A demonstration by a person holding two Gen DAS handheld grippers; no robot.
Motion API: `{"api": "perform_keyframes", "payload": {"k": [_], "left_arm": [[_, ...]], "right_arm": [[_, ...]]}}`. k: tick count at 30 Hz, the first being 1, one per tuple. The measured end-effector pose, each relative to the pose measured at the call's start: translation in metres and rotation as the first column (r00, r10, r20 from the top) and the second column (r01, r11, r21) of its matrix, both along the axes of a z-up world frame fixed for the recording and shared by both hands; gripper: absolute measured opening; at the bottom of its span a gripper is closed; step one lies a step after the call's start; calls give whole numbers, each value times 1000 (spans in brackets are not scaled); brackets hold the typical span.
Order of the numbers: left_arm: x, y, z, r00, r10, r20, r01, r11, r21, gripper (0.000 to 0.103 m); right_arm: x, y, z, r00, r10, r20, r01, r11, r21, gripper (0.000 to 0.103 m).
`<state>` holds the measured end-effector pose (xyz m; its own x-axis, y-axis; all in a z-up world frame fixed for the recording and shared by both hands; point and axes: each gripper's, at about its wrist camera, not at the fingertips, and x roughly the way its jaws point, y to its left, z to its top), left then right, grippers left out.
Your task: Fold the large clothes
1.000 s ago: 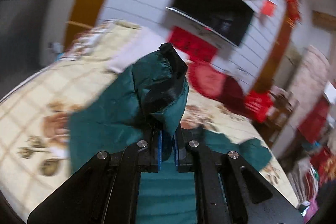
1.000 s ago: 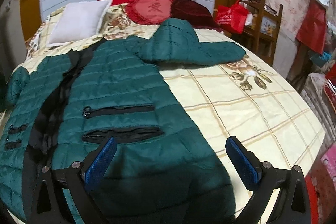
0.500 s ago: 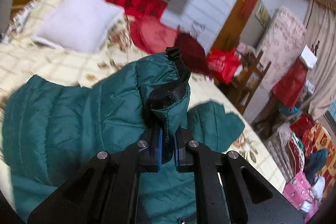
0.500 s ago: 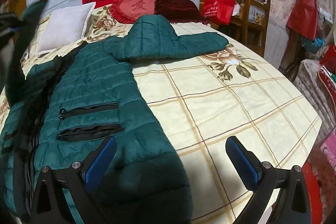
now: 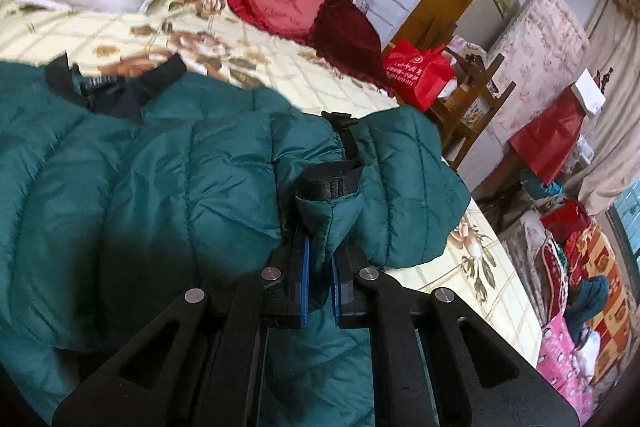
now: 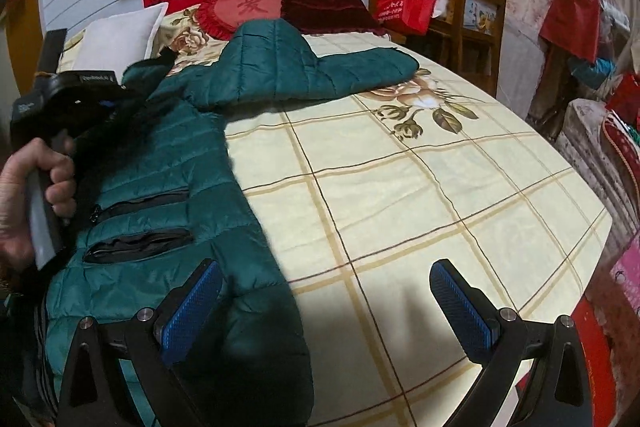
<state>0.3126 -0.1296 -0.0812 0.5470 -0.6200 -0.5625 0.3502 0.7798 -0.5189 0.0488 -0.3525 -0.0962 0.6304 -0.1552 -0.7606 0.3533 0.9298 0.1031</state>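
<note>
A large dark green puffer jacket (image 6: 168,155) lies face up on the bed, zip and pockets showing, with its far sleeve (image 6: 352,71) stretched out to the right. My left gripper (image 5: 319,247) is shut on the other sleeve's cuff (image 5: 326,211), which has a black elastic band, and holds it low over the jacket's body (image 5: 160,207). In the right wrist view a hand (image 6: 36,195) holds that left gripper (image 6: 68,95) above the jacket's left side. My right gripper (image 6: 326,307) stands open over the jacket's lower right edge and the bedsheet, with nothing between its pads.
The bed (image 6: 440,187) has a cream checked sheet with flower prints. A white pillow (image 6: 120,35), a red heart cushion (image 6: 244,7) and a dark red cushion (image 6: 324,3) lie at its head. A wooden chair (image 6: 472,7) with a red bag (image 6: 404,7) and piled textiles crowd the right side.
The left gripper has carried the cuff down and across, from high in the air to low over the jacket's body. The right gripper has drifted right, so more bare sheet shows.
</note>
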Motion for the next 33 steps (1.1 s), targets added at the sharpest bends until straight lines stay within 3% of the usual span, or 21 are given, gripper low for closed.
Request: {"api": "perform_keyframes", "payload": {"k": [3, 6, 7, 9, 10, 13, 17, 20, 23, 28, 30, 33], "left_arm": [[4, 1, -13, 998, -17, -55, 17, 1000, 0, 8], [7, 3, -20, 991, -44, -127, 45, 999, 1, 31], [5, 2, -18, 990, -65, -125, 65, 998, -10, 46], [0, 0, -11, 989, -92, -119, 90, 996, -22, 63], [-4, 2, -7, 988, -101, -118, 99, 995, -28, 65], [-12, 20, 6, 987, -113, -110, 107, 992, -60, 65], [-12, 87, 31, 999, -22, -45, 19, 998, -63, 65], [-2, 150, 44, 995, 99, 8, -99, 995, 32, 65], [11, 212, 50, 966, 251, 57, -256, 955, 152, 65], [30, 265, 29, 917, 398, 22, -395, 899, 191, 65], [36, 269, 13, 907, 421, -3, -410, 883, 227, 65], [41, 266, -1, 909, 416, -25, -394, 878, 270, 65]], "right_arm": [[1, 0, 1, 1000, -1, 8, 1, 1000, -2, 103], [3, 5, 3, 1000, 3, 14, -3, 1000, -9, 103], [4, 7, 4, 1000, 6, 18, -6, 1000, -15, 103], [5, 13, 6, 1000, 10, 24, -9, 999, -36, 103], [6, 15, 8, 1000, 9, 29, -8, 999, -48, 103], [6, 24, 13, 999, 0, 50, 5, 995, -95, 103], [14, 31, 31, 991, 8, 132, 7, 994, -109, 103], [44, 46, 55, 974, 82, 209, -57, 991, -124, 103], [101, 73, 68, 955, 190, 228, -169, 980, -106, 103], [208, 151, 70, 888, 407, 215, -412, 911, -25, 103], [237, 183, 68, 859, 468, 207, -477, 879, -12, 103], [279, 211, 47, 825, 549, 132, -562, 821, 102, 103]]}}
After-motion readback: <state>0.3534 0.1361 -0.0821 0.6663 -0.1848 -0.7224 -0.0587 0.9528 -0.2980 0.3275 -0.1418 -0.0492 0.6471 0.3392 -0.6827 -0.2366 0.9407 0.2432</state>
